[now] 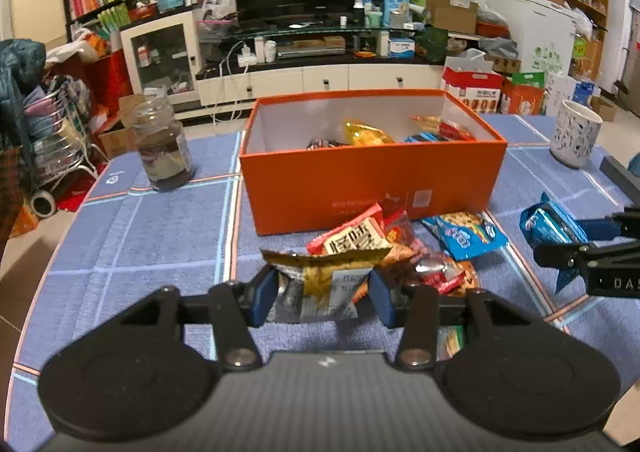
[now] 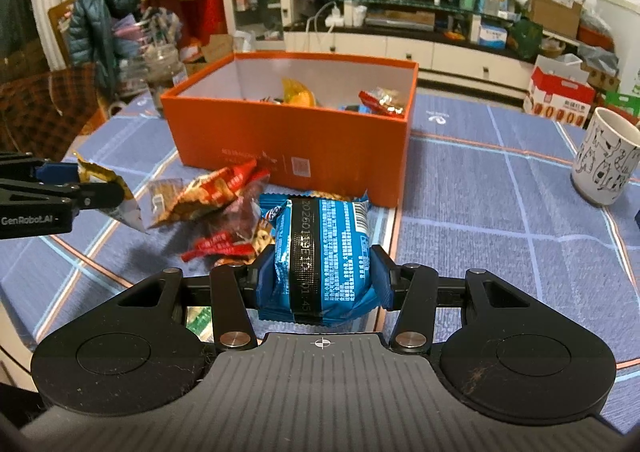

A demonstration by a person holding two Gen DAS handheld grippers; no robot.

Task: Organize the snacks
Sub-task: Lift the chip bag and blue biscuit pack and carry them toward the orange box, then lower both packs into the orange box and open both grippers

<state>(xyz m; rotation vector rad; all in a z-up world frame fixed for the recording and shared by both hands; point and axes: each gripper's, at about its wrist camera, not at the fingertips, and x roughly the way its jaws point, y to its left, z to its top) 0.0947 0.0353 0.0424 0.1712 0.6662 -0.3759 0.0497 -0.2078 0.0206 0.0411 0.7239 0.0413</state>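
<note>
An open orange box (image 1: 372, 175) (image 2: 288, 139) stands mid-table with several snack packets inside. In front of it lies a loose pile of snack packets (image 1: 404, 248) (image 2: 224, 207). My left gripper (image 1: 322, 292) is shut on a gold and silver snack packet (image 1: 320, 276), lifted just above the cloth; the right wrist view shows that gripper (image 2: 86, 187) and its gold packet (image 2: 116, 191) at the left edge. My right gripper (image 2: 320, 276) is shut on a blue snack packet (image 2: 324, 256), which appears at the right in the left wrist view (image 1: 554, 226).
A dark glass jar (image 1: 162, 143) stands left of the box on the blue checked tablecloth (image 1: 152, 232). A patterned white cup (image 1: 574, 133) (image 2: 606, 157) stands to the right. Another blue packet (image 1: 464, 234) lies by the pile. A TV cabinet and clutter fill the room behind.
</note>
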